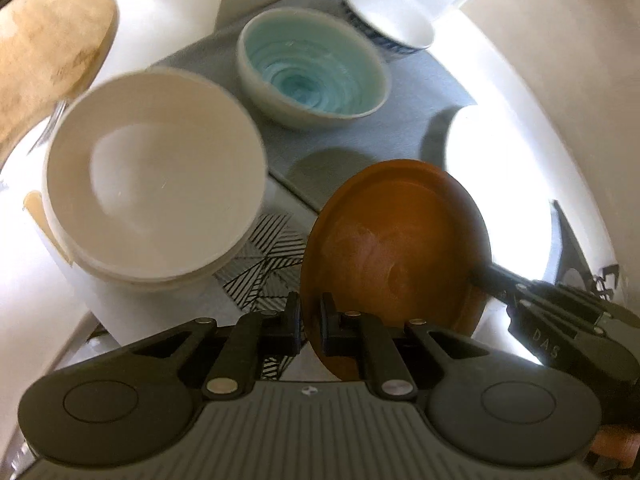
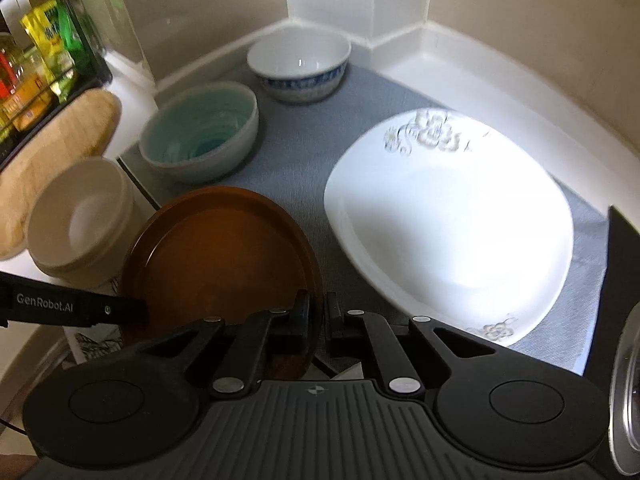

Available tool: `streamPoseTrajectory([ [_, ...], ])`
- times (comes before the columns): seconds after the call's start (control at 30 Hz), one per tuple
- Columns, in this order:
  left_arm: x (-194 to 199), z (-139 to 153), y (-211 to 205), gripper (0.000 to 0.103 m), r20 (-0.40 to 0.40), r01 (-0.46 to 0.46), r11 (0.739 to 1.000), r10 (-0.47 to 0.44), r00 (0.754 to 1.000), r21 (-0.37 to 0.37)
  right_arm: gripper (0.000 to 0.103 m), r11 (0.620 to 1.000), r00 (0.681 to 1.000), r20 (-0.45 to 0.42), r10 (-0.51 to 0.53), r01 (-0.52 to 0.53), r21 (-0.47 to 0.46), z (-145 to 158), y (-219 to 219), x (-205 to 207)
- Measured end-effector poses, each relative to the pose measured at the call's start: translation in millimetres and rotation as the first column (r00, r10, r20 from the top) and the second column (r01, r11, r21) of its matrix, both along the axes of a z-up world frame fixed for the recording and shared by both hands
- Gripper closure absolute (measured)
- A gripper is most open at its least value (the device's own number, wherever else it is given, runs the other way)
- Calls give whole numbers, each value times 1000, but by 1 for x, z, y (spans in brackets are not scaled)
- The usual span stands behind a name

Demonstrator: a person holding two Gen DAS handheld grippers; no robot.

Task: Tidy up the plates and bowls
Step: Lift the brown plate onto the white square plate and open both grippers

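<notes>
A grey mat (image 2: 304, 152) covers the counter (image 2: 452, 68) in the corner, carrying a large white plate (image 2: 448, 224) on the right, with a turquoise bowl (image 2: 200, 132) and a blue-patterned bowl (image 2: 298, 66) at the far side. Left of the mat stands a stack of cream bowls (image 1: 154, 176) beside a wooden board (image 1: 52, 44). Nearest, a brown plate (image 1: 396, 240) is tilted up off the mat, its rim clamped at the left by the left tool (image 1: 310, 322) and at the right by the right tool (image 2: 318, 318).

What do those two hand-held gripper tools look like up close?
Both the left gripper and right gripper are matte black, with a ribbed grey body, two round black discs, linkage arms with silver rivets, and flat black fingers. White lettering on their sides reads GenRobot.AI and DAS.
</notes>
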State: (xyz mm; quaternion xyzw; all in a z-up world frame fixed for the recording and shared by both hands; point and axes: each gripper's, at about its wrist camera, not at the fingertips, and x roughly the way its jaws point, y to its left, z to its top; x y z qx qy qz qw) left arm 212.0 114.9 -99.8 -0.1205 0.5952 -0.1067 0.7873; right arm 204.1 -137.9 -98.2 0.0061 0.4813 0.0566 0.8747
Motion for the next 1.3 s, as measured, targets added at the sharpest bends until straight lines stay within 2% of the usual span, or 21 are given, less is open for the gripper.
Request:
streamPoseTrajectory([
  [0.27, 24, 30, -36, 94, 80, 134, 991, -131, 988, -31, 95, 994, 990, 103, -101, 104, -22, 29, -30, -5],
  [0.37, 35, 33, -58, 94, 94, 208, 977, -204, 974, -37, 95, 985, 980, 118, -163, 168, -40, 30, -51, -2],
  [0.53, 51, 34, -90, 94, 123, 295, 955, -290, 949, -17, 95, 957, 953, 101, -287, 289, -6, 18, -92, 12],
  [0.67, 67, 26, -108, 94, 102, 317, 948, -316, 943, 14, 95, 936, 933, 86, -351, 352, -3, 10, -118, 21],
  [0.8, 67, 19, -117, 94, 83, 323, 946, -324, 942, 29, 95, 929, 926, 84, -368, 370, -13, 0, -132, 36],
  [1.07, 70, 11, -111, 94, 49, 322, 946, -324, 945, 45, 95, 919, 919, 23, -393, 393, -4, -25, -150, 62],
  [1.3, 68, 24, -95, 93, 65, 332, 941, -336, 940, 58, 93, 913, 913, 9, -407, 407, 3, -31, -152, 69],
])
